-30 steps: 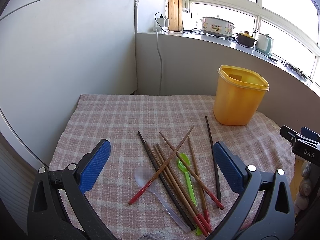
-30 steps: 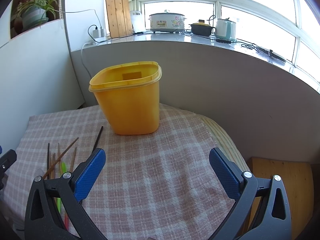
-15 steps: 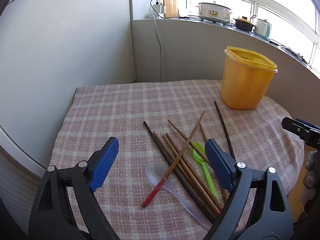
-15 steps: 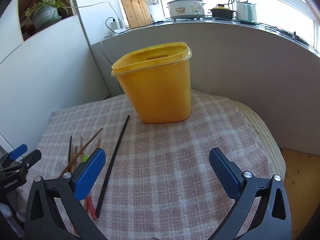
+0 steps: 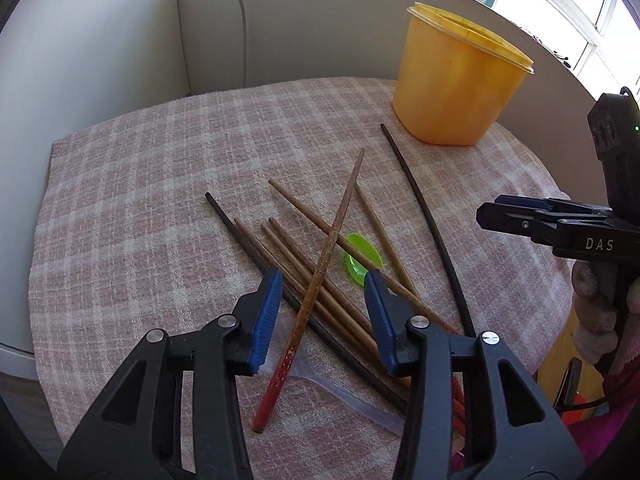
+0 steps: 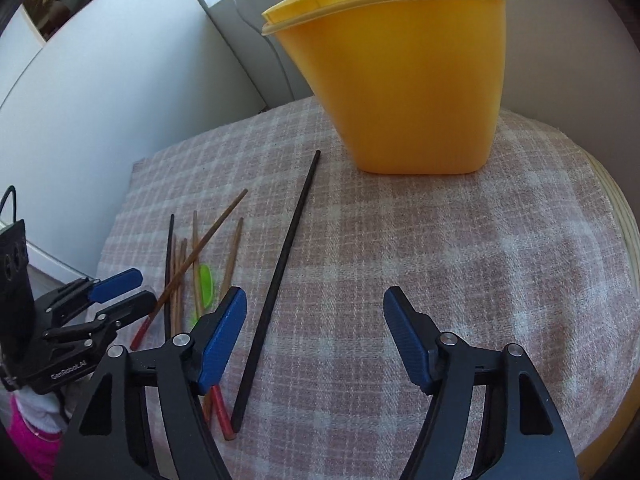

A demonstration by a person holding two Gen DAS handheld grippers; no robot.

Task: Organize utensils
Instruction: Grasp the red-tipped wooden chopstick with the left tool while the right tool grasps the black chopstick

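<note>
Several brown chopsticks (image 5: 304, 264) with red ends lie in a loose pile on the checked cloth (image 5: 140, 200), with a green spoon (image 5: 358, 258) and a clear spoon (image 5: 344, 396) among them. One red-tipped chopstick (image 5: 320, 276) lies across the pile. My left gripper (image 5: 322, 300) is open, low over the pile, its jaws either side of that chopstick. A black chopstick (image 6: 280, 276) lies apart, pointing at the yellow tub (image 6: 408, 80). My right gripper (image 6: 314, 340) is open and empty just right of the black chopstick.
The yellow tub (image 5: 456, 76) stands open at the far right of the cloth. White walls (image 5: 100, 60) close the back and left. The table's rounded right edge (image 6: 616, 216) drops off. The left gripper also shows in the right wrist view (image 6: 100, 300).
Both grippers have moved forward and down toward the cloth. The left jaws have narrowed around the crossing chopstick. The right gripper has come close to the tub and the black chopstick.
</note>
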